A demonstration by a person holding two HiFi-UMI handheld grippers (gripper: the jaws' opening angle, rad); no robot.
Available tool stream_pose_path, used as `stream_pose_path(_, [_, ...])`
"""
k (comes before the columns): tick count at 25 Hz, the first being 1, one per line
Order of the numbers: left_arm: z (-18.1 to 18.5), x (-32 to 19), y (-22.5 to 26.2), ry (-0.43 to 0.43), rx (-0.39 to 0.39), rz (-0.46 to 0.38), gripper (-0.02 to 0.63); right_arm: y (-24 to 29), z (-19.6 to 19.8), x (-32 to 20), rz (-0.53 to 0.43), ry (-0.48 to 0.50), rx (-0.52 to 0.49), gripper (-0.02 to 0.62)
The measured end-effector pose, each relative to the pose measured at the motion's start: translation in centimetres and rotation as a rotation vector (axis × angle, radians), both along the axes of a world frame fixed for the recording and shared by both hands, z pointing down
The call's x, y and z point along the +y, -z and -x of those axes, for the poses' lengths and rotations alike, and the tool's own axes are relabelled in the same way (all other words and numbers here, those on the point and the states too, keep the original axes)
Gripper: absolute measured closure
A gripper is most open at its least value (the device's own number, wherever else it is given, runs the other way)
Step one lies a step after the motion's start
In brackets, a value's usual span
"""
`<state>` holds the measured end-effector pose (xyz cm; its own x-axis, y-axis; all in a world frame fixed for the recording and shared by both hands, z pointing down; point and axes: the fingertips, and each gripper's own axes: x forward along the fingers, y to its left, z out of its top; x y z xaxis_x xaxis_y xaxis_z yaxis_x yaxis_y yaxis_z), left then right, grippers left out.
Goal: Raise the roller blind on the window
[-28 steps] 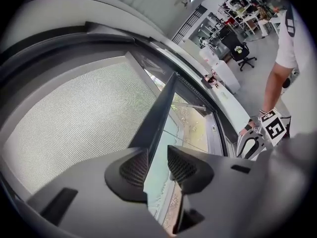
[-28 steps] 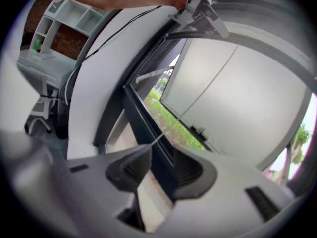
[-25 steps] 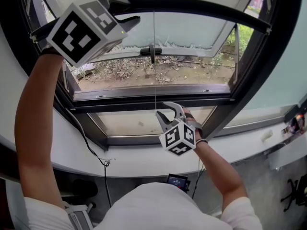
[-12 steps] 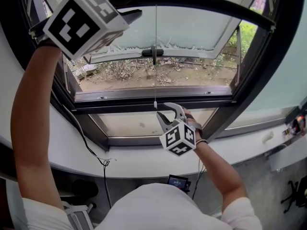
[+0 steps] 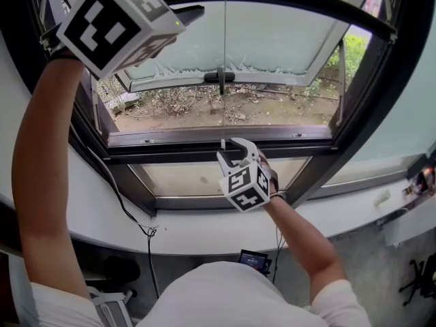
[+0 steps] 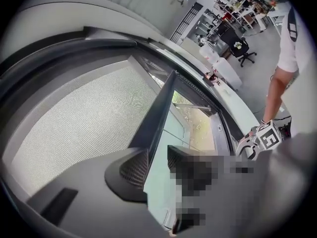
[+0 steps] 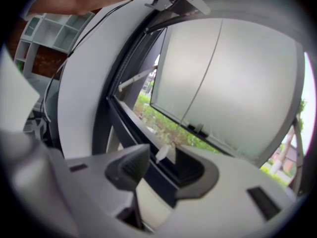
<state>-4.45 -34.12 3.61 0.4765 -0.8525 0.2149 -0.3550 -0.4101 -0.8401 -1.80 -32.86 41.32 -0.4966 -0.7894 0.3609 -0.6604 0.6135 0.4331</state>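
Overhead, at the top of a dark-framed window, the blind (image 6: 74, 118) shows as grey mesh. It is drawn most of the way up, and its dark rail (image 5: 293, 2) arches across the upper edge of the head view.

Our left tool (image 6: 157, 151) is raised to the rail's left end. Its jaws stand fairly wide with the rail running in between them, and we cannot tell whether the pads press on it.

A thin cord (image 5: 224, 67) hangs from the rail's middle, down past the open sash (image 5: 272, 46), to a small white pull (image 7: 163, 153). Our right tool (image 5: 229, 150) is held low by the frame's lower bar. Its jaws have just been opening and stand wide apart, with the pull between them but not pinched.

We judge the mesh to be light and limp, and a poor place to grip, since pinching would likely crease it. The rail looks stiff and is the firm part to hold. A hold nearer its middle seems best, since a lift at one end could tilt the blind and roll it crooked. The cord looks thin and smooth and would probably slide through the pads, so the pull offers the better hold. If the roller is sprung, the blind may snatch upward, and a light, steady hand seems wise.
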Motion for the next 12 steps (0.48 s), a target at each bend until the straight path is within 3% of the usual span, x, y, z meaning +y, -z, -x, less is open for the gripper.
stream_pose_path(12, [0.0, 0.1, -0.1, -0.004, -0.005, -0.002, 0.472, -1.5, 1.2, -3.6, 0.056, -0.089, -0.045, 0.456])
